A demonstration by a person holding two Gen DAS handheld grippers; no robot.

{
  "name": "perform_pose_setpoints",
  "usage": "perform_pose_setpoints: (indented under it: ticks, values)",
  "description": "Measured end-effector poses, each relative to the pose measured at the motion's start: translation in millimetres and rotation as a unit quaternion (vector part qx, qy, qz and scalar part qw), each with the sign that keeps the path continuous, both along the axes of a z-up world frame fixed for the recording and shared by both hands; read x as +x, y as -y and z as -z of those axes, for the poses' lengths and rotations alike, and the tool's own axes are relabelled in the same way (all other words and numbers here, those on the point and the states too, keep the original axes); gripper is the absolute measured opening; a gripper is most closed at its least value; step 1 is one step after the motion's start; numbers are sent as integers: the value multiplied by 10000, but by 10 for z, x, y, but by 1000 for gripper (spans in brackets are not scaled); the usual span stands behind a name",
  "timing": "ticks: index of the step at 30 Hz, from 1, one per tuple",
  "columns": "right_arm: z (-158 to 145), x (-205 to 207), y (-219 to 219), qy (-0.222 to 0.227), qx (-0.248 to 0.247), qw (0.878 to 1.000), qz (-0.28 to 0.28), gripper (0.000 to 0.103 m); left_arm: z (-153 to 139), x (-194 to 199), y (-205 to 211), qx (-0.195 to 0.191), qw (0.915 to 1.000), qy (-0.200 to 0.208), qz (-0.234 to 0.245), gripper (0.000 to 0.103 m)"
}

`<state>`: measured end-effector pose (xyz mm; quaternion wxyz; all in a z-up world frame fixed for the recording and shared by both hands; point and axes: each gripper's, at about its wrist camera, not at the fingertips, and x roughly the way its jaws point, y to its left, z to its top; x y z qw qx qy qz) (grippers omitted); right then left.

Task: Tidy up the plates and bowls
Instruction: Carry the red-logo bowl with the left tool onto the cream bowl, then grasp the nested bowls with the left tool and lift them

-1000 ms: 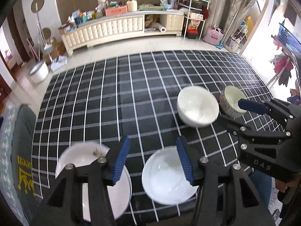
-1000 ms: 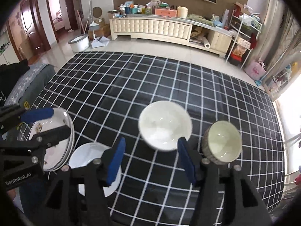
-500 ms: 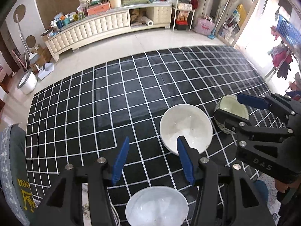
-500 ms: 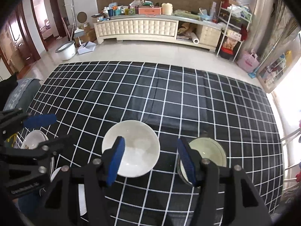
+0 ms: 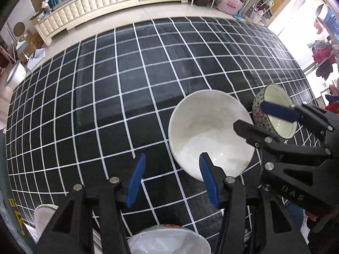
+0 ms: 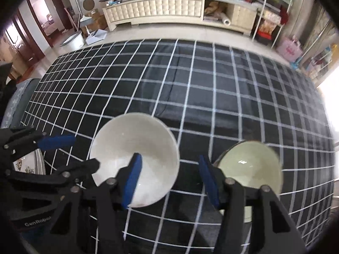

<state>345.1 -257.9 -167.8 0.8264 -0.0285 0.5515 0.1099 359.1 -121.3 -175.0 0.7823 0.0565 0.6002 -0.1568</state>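
A large white bowl (image 5: pixel 208 131) stands on the black checked tablecloth (image 5: pixel 127 84); it also shows in the right wrist view (image 6: pixel 135 148). A smaller patterned bowl (image 5: pixel 273 114) with a pale green inside stands to its right, also in the right wrist view (image 6: pixel 250 167). My left gripper (image 5: pixel 171 177) is open and empty, its right finger at the white bowl's near rim. My right gripper (image 6: pixel 169 177) is open and empty over the gap between the two bowls. A small white plate (image 5: pixel 169 241) and a decorated plate (image 5: pixel 42 216) lie near the front edge.
The decorated plate also shows at the left in the right wrist view (image 6: pixel 29 165). A long cream cabinet (image 6: pixel 156 10) and shelves stand across the floor beyond the table. A grey cushion (image 6: pixel 19 97) lies at the table's left edge.
Both grippers have moved forward and closer to the table. The white bowl and patterned bowl now sit nearer in both views; the plates have slid toward the bottom edge.
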Motion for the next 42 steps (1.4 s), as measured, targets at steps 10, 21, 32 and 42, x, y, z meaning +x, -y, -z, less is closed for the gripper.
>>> perform_pose_setpoints:
  ticks: [10, 21, 32, 42]
  values:
    - [216, 42, 39, -211, -44, 9997, 135, 12, 232, 109, 42, -140, 9996, -237, -69, 21]
    - [233, -18, 95, -287, 85, 9988, 376, 9, 236, 89, 223, 13, 9998, -143, -155, 12]
    - [-229, -222, -37, -35, 229, 9991, 357, 9, -384, -251, 30, -192, 9990, 311, -273, 12]
    - [-699, -534, -364, 562, 281, 9979, 157, 9, -942, -699, -382, -321, 9953, 720, -556, 12]
